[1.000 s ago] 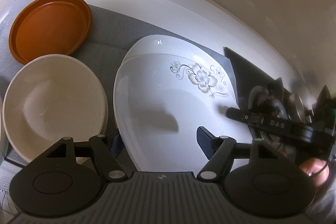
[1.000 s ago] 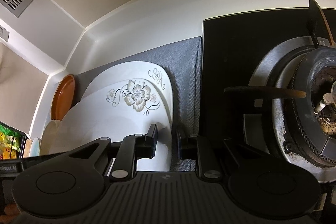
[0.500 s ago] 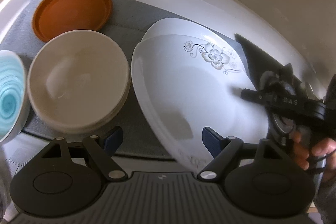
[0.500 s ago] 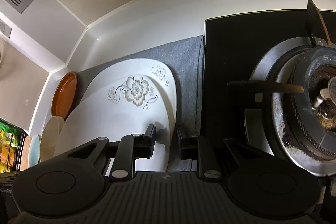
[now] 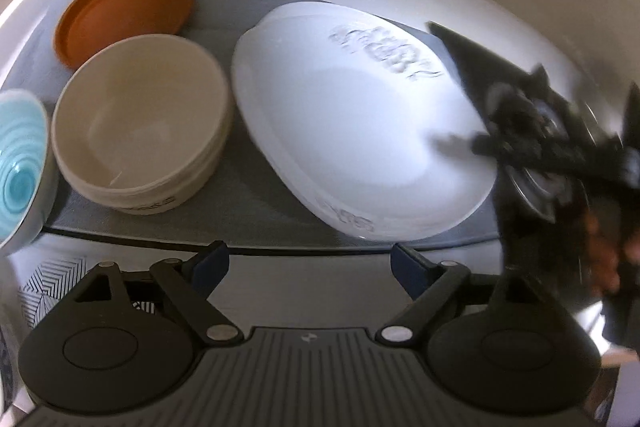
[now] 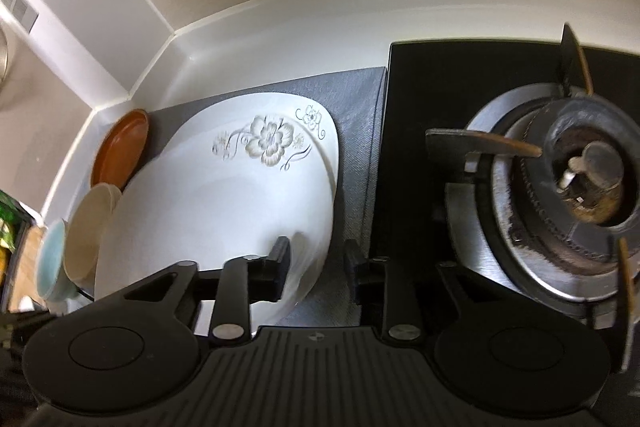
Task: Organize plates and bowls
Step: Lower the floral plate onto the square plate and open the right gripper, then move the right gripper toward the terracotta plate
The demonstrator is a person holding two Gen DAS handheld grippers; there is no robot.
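Note:
Two white floral plates (image 5: 352, 131) lie stacked on the grey mat (image 5: 248, 187). Left of them stands a stack of cream bowls (image 5: 140, 123), with an orange plate (image 5: 124, 15) behind and a blue swirl bowl (image 5: 20, 163) at the far left. My left gripper (image 5: 308, 267) hangs in front of the mat's near edge, its jaws opening wide with nothing between them. My right gripper (image 6: 316, 263) straddles the right rim of the floral plates (image 6: 224, 211). Its jaws are opening, and the rim sits between the pads without being pressed.
A black hob (image 6: 440, 87) with a gas burner (image 6: 580, 179) adjoins the mat's right edge. White walls and a raised ledge close off the back. A patterned item (image 5: 52, 279) shows at the lower left. A hand (image 5: 600, 251) holds the other gripper at the right.
My left gripper drew back from over the plates and spread wider; the blue bowl came into view. The right gripper's jaws widened off the plate rim and it rose slightly.

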